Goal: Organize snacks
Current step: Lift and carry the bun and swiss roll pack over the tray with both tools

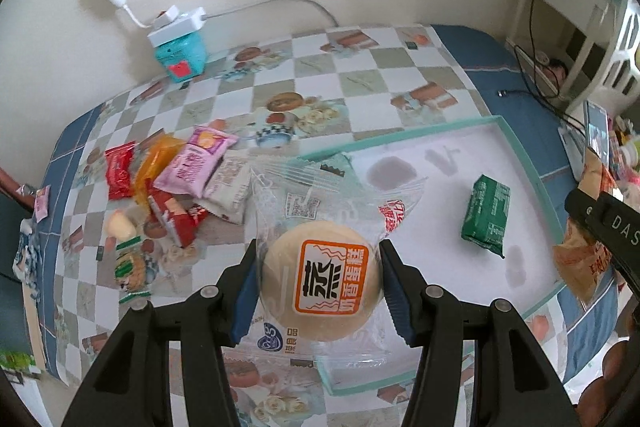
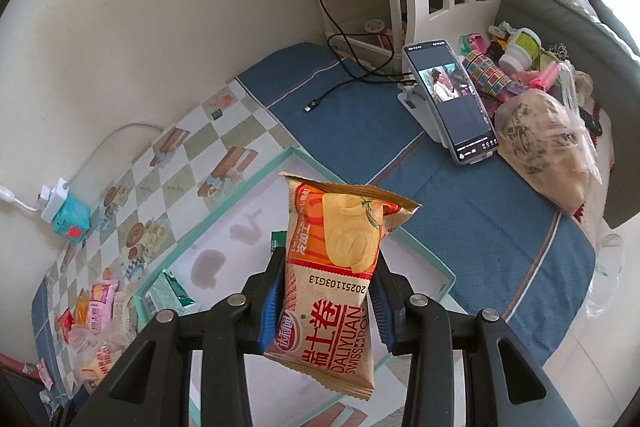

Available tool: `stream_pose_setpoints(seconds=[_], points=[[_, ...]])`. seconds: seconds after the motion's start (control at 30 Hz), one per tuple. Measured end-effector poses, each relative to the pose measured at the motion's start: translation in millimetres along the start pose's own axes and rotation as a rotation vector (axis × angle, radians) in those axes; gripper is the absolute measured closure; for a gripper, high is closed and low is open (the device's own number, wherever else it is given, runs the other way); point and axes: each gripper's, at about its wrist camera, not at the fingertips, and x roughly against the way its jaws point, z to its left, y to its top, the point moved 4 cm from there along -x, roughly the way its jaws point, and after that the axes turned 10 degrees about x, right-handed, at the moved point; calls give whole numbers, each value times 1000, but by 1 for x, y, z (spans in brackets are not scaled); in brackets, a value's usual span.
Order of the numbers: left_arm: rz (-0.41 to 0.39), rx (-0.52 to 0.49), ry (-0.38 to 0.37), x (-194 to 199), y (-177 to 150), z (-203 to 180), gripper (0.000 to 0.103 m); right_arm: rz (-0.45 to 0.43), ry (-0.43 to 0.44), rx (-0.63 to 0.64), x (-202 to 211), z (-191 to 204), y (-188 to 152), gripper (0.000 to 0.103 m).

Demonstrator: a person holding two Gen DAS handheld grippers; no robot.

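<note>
Bun pack: my left tongs (image 1: 318,281) hold the round bun pack (image 1: 320,279), one blue pad on each side of the bun, up in the air.
Bun feel: I think it is soft and light. A hard squeeze would squash it. The clear wrap looks slippery, so I hold the fat middle, not the thin flat edge.
Roll pack: my right tongs (image 2: 327,301) pinch the orange swiss roll pack (image 2: 332,279) across its middle. Its top sticks up past the tips.
Roll feel: puffy and light, I think. The cake inside can crush, so a gentle pinch is best.
Tray: the white tray (image 1: 532,163) with the green rim sits under and in front of both tongs. A green pack (image 1: 486,215) lies in it, ahead and right of my left tongs.
Snack pile: more snacks (image 1: 176,179) wait on the checked cloth (image 1: 360,83), ahead and left of my left tongs.
</note>
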Motion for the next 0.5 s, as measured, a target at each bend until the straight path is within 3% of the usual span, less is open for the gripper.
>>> stream_pose_setpoints(seconds=[0.27, 0.5], points=[[42, -77, 14, -26, -10, -21, 45, 43, 0, -1, -15, -1, -4, 62], [124, -117, 46, -59, -28, -28, 45, 162, -12, 18, -49, 3, -22, 61]])
